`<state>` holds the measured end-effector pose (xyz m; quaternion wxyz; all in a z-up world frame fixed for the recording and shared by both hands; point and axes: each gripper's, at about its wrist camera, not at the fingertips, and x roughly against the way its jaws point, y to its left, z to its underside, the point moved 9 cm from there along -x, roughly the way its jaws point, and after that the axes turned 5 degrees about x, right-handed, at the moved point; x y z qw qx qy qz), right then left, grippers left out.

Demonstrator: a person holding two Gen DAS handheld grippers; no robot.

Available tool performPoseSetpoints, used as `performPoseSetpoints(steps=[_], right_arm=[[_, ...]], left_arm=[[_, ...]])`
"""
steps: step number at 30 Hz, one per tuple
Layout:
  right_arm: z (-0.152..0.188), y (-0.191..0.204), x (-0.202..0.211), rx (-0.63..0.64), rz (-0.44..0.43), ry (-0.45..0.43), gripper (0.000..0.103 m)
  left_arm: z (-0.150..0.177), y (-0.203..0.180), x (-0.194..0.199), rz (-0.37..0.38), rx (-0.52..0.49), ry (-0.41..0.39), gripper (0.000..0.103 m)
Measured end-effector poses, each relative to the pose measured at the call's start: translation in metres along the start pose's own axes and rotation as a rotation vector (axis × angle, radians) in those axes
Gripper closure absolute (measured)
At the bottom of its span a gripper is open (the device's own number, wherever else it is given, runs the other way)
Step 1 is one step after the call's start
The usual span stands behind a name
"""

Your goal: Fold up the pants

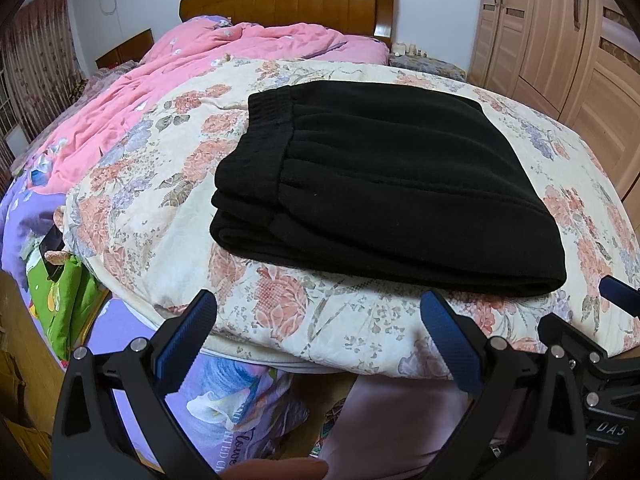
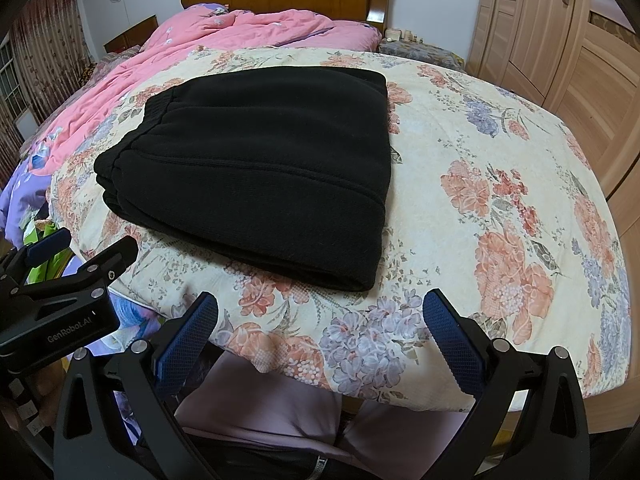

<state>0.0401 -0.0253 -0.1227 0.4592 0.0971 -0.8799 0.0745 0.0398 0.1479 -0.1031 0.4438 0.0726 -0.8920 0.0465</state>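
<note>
One compact stack is what the black pants (image 1: 384,184) make now, several layers thick, waistband to the left, lying on the floral quilt (image 1: 360,320) near the foot of the bed, so the folding looks finished or nearly so. Both the left gripper (image 1: 320,340) and the right gripper (image 2: 320,340) hang wide open and empty, just short of the quilt's near edge, clear of the cloth.
</note>
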Motion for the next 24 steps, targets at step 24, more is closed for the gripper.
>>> performPoseSetpoints(steps=[24], right_arm=[[0.0004,-0.0026,0.0008,-0.003,-0.005,0.000,0.004]], left_arm=[[0.0026,-0.0030,-0.0036,0.004,0.014,0.016,0.001]])
